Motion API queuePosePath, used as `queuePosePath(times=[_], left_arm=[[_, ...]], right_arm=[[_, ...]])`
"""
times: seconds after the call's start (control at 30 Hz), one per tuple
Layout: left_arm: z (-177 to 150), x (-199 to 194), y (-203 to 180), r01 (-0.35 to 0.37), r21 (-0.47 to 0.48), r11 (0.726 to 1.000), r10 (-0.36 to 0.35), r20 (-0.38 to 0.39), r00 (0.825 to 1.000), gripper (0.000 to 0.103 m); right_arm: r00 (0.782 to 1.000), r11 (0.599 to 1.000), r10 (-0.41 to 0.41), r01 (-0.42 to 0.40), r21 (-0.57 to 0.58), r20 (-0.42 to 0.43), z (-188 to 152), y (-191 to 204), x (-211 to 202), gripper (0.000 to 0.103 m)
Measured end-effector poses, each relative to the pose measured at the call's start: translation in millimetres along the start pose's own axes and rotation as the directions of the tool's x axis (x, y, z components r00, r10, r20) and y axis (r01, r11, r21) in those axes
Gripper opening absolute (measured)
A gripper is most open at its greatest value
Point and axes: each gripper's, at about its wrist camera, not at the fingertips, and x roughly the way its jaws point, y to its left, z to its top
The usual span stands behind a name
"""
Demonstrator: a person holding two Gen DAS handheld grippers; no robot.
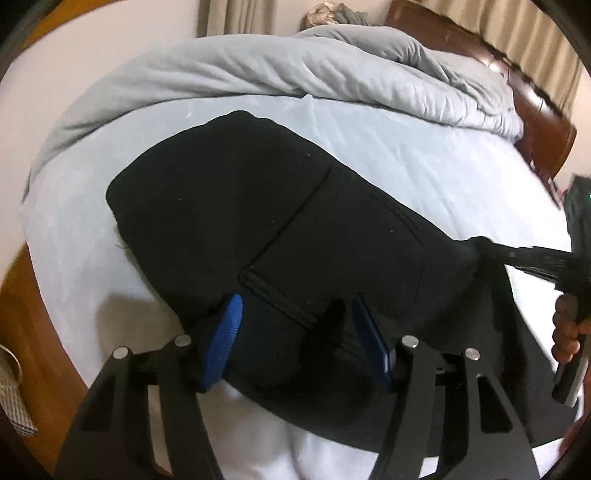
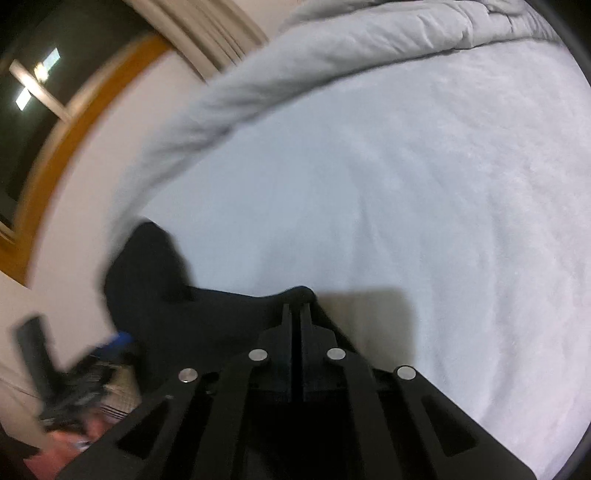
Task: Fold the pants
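The black pants (image 1: 266,221) lie on the bed (image 1: 424,177). The left gripper (image 1: 295,332) stands open over them. At 3 o'clock, the right gripper (image 2: 297,314) pinches a fold tight.

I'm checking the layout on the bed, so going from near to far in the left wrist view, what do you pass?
Left gripper, jaws open astride the near edge of the black pants → bare pale sheet → bunched grey duvet → curtain at the wall.

Black pants (image 1: 258,229), folded, flat on pale bedsheet, 1 corner lifted.
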Motion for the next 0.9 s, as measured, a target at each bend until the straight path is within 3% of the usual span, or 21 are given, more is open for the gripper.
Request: queuePosePath(times=[0.1,0.17,0.23,0.27,0.4,0.5,0.6,0.67,0.77,0.8,0.83,0.9], left_arm=[[-3,6,-16,-0.06,0.078,0.995,0.059,0.013,0.998,0.072],[-4,6,-22,-0.086,0.124,0.989,0.085,0.016,0.996,0.074],[-5,3,-18,-0.069,0.125,0.99,0.068,0.008,0.998,0.074],[-4,0,-16,-0.061,0.119,0.991,0.061,0.007,0.998,0.073],[-3,-25,-20,-0.063,0.104,0.993,0.057,0.056,0.997,0.072],[-10,-47,-50,0.05,0.17,0.984,-0.059,0.049,0.997,0.072],[-23,-57,-98,0.224,0.258,0.94,-0.22,-0.047,0.974,0.072],[-37,-51,-133,0.312,0.326,0.893,-0.275,-0.154,0.949,0.073],[-64,-26,-169,0.33,0.419,0.846,-0.225,-0.28,0.933,0.073],[-74,-14,-175,0.314,0.445,0.839,-0.179,-0.32,0.93,0.073],[-83,-4,-178,0.286,0.476,0.832,-0.124,-0.343,0.931,0.073],[-96,0,-182,0.245,0.556,0.794,-0.078,-0.307,0.949,0.074]], right_arm=[[0.999,0.999,-0.053,0.053,-0.011,-0.011,1,2,19,0.005],[1.0,1.0,-0.016,0.016,-0.002,-0.001,-1,0,7,0.012],[0.999,0.999,0.03,-0.031,0.026,0.025,-11,-10,-17,0.025],[0.998,0.999,0.043,-0.044,0.031,0.039,-20,-15,-31,0.026],[0.995,0.994,0.073,-0.078,0.076,0.068,-89,-32,-102,0.026],[0.997,0.993,0.05,-0.056,0.104,0.06,-141,-26,-144,0.026],[0.998,0.985,0.015,-0.025,0.171,0.055,-199,-35,-177,0.026],[0.998,0.976,-0.047,0.04,0.212,0.03,-222,-51,-183,0.026],[0.988,0.953,-0.153,0.152,0.263,-0.017,-238,-79,-175,0.022],[0.985,0.949,-0.168,0.168,0.268,-0.023,-241,-89,-172,0.008],[0.99,0.946,-0.139,0.136,0.295,-0.008,-244,-100,-170,0.003],[0.998,0.928,-0.063,0.051,0.369,0.02,-248,-113,-173,0.003]])
